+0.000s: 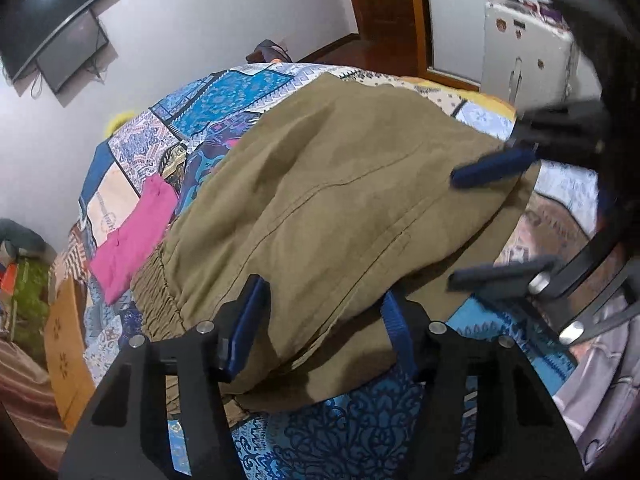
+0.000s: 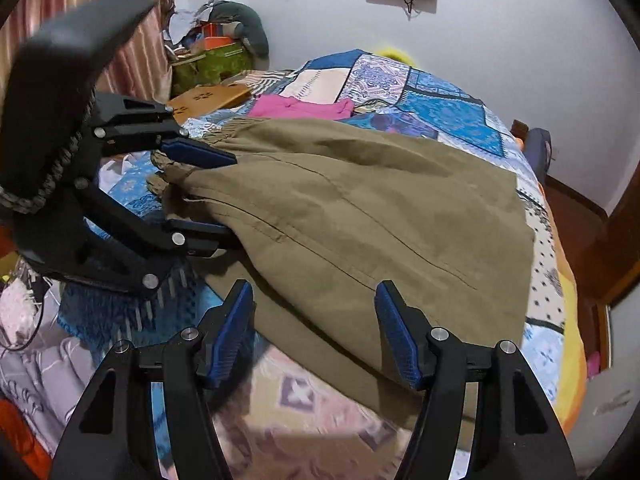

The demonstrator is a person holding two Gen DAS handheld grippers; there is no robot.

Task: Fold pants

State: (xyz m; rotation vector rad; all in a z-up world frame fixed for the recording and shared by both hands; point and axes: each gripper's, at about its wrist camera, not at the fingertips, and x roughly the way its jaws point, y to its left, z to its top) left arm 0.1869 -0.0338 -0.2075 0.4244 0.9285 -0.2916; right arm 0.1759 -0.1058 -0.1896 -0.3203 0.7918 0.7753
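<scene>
**Olive pants spread across the quilted bed**

The olive-brown cotton pants (image 2: 360, 208) lie on the blue patchwork quilt of the bed (image 2: 440, 96), long axis from the gathered waistband at 10 o'clock to the hem at 4 o'clock in the right wrist view. The left hand-held gripper (image 2: 224, 196) has its fingers apart, straddling the waistband edge, possibly touching it. The right hand-held gripper (image 2: 316, 316) is spread wide over the near edge. A folded pink garment (image 2: 304, 106) lies just beyond the waistband; bare quilt lies toward 1 o'clock.

Pants (image 1: 340, 200) on bed (image 1: 248, 92), shirt (image 1: 132, 236) beside.
</scene>
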